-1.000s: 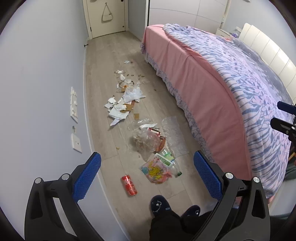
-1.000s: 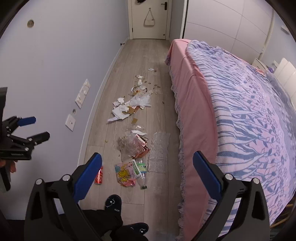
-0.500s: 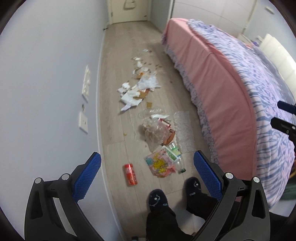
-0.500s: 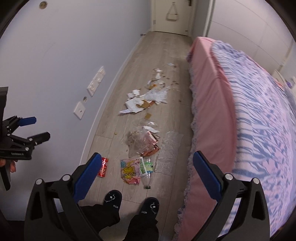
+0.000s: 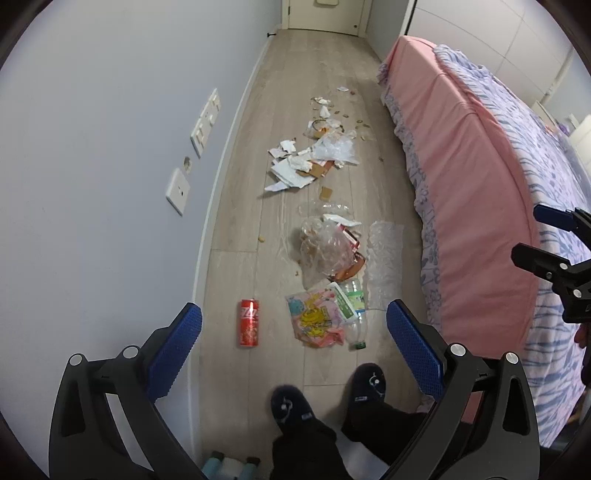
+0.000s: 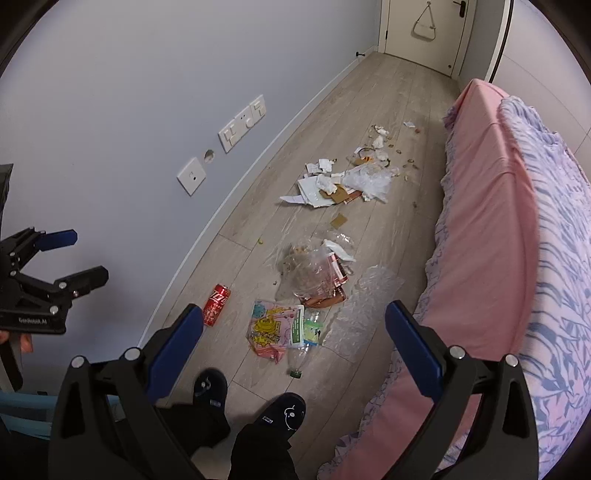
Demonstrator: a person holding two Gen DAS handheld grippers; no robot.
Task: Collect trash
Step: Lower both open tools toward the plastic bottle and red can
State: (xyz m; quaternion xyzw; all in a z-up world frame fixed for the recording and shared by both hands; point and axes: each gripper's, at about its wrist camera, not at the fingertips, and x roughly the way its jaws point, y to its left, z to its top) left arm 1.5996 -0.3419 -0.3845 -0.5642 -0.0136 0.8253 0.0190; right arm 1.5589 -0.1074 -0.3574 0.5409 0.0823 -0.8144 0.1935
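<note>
A: Still at the start? Nothing held, left gripper (image 5: 293,338) and right gripper (image 6: 293,338) both with fingers wide.

B: Yes. Trash on the floor (image 5: 317,66); red can (image 5: 249,322) nearest, near left. Next, lower onto it.

Red can (image 5: 248,322) on its side, crumpled wrappers (image 5: 316,323), clear bottle (image 5: 354,310), torn paper (image 5: 291,171) strewn on floor

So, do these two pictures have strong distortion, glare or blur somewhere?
Left wrist view: fisheye bends the baseboard and the bed edge; dark vignette at the corners; red can is sharp with a small highlight. Right wrist view: same curving; the floor shows a soft sheen; far door is slightly soft.
</note>
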